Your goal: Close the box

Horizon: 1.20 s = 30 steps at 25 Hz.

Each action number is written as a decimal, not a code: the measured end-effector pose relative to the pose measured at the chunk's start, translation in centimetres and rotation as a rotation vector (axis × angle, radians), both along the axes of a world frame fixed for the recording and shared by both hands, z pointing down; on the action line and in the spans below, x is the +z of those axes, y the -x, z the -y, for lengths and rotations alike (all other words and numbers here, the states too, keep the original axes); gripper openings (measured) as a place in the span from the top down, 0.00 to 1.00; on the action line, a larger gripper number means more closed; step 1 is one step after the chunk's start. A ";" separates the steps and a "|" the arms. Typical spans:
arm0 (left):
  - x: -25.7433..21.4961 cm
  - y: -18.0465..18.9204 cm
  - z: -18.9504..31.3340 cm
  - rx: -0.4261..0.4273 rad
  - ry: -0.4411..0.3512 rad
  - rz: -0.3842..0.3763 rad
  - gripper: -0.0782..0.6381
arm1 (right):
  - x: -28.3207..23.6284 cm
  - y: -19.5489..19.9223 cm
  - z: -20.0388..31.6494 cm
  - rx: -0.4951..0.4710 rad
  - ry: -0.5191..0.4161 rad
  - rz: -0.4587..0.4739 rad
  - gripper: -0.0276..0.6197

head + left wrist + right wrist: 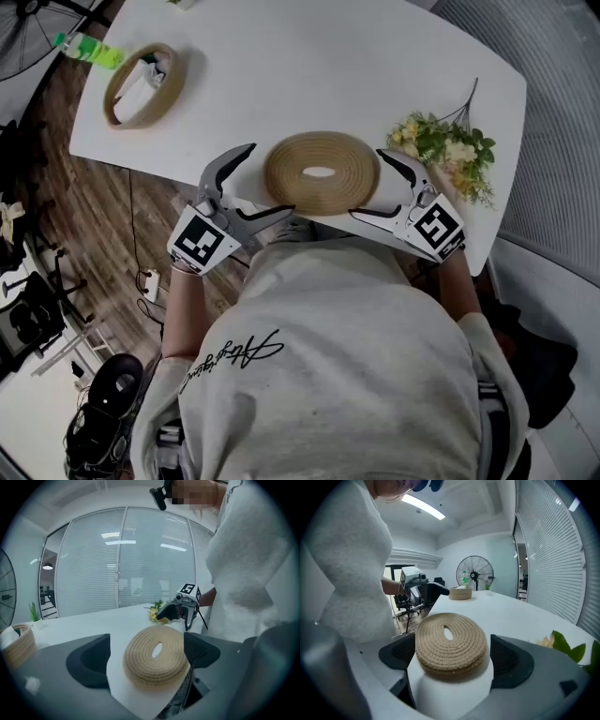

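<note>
Right at the near edge of the white table (328, 56) sits the round woven rope box (321, 173). Its coiled lid lies flat on top with an oval hole at the centre, so it's closed as it stands, and what's inside can't be seen.

Left gripper (270, 180) is at the box's left side, jaws spread wide. In its own view the box sits between the pads and nothing is clamped. One pad is right by the rim, but contact I can't call.

Right gripper (366, 183) mirrors it on the right side. Its jaws are just as wide, with the box between the pads and not squeezed.

Out at the far left corner is a second woven basket (171, 94), lid off, with something white (141, 86) lying in it. A green bottle (89, 49) is just beside it. Artificial flowers (450, 150) lie at the right edge.

Writing now: cursive script (239, 354) runs across the back of the person's pale top, too loose to read. Each gripper's cube carries black-and-white square markers.
</note>
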State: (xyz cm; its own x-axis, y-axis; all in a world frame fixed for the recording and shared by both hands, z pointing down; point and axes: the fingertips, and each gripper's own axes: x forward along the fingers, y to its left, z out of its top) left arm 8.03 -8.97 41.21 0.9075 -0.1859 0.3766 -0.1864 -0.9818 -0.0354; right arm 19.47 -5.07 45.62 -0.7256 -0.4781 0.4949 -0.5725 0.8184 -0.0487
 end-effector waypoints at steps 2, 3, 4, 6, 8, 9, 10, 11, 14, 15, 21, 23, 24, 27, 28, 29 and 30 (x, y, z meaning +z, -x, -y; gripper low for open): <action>1.3 0.1 -0.5 0.033 0.035 0.044 0.22 | 1.1 0.1 -0.4 -0.034 0.028 -0.040 0.18; 2.0 0.1 -0.8 0.051 0.043 0.075 0.21 | 1.5 0.1 -0.5 -0.045 0.039 -0.056 0.17; 2.7 0.1 -1.1 0.068 0.045 0.108 0.21 | 1.9 0.0 -0.6 -0.052 0.048 -0.070 0.16; 3.9 0.2 -1.4 0.090 0.044 0.163 0.21 | 2.6 0.0 -0.8 -0.064 0.060 -0.098 0.14; 4.6 0.2 -1.7 0.108 0.045 0.198 0.20 | 3.2 0.0 -1.0 -0.086 0.069 -0.138 0.13; 4.9 0.3 -1.8 0.117 0.046 0.215 0.20 | 3.5 0.0 -1.1 -0.099 0.074 -0.160 0.12; 5.3 0.4 -1.9 0.125 0.047 0.235 0.20 | 3.9 0.1 -1.1 -0.110 0.079 -0.179 0.12; 5.8 0.5 -2.0 0.132 0.044 0.258 0.20 | 4.2 0.0 -1.1 -0.116 0.085 -0.198 0.11; 7.0 0.6 -1.9 0.150 0.020 0.321 0.20 | 5.1 -0.3 -0.7 -0.112 0.098 -0.258 0.10; 7.4 0.7 -1.8 0.152 0.014 0.337 0.20 | 5.3 -0.4 -0.5 -0.106 0.102 -0.263 0.09; 8.6 1.0 -1.3 0.152 0.024 0.383 0.20 | 5.6 -0.2 -0.2 -0.106 0.130 -0.248 0.08; 8.8 0.9 -1.4 0.157 0.040 0.382 0.20 | 5.8 -0.2 -0.2 -0.111 0.133 -0.245 0.08; 8.9 0.7 -1.4 0.158 0.051 0.378 0.20 | 5.8 -0.2 -0.2 -0.110 0.133 -0.248 0.08; 9.2 0.0 -1.5 0.159 0.085 0.356 0.20 | 5.7 -0.4 0.1 -0.093 0.133 -0.252 0.08; 9.2 -0.3 -1.4 0.155 0.088 0.346 0.20 | 5.7 -0.4 0.3 -0.083 0.133 -0.250 0.07; 9.2 -0.4 -1.3 0.151 0.088 0.336 0.19 | 5.7 -0.5 0.5 -0.073 0.132 -0.249 0.06; 9.2 -0.5 -1.3 0.148 0.085 0.328 0.19 | 5.7 -0.5 0.6 -0.067 0.129 -0.249 0.06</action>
